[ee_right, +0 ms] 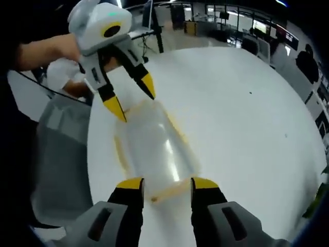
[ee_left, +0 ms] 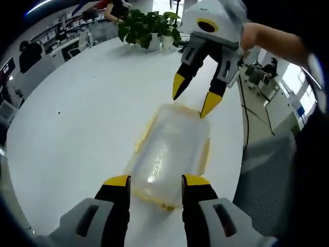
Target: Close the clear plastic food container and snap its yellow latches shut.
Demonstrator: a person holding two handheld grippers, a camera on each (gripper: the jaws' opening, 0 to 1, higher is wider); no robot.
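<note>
The clear container (ee_left: 172,152) is lying lid-on across the white bench (ee_left: 77,128), its yellow latches (ee_right: 167,191) showing at the edges. The left tool (ee_left: 155,180) and right tool (ee_right: 167,182) are hovering at opposite ends, both spread open.

Each claw had two black fingers with bright yellow tips and grey blocks at the bottom. The left claw (ee_left: 155,181) and the right claw (ee_right: 166,183) looked alike. Each had a rounded white-grey top with a yellow-ringed dark spot. The person wore dark sleeves.
</note>
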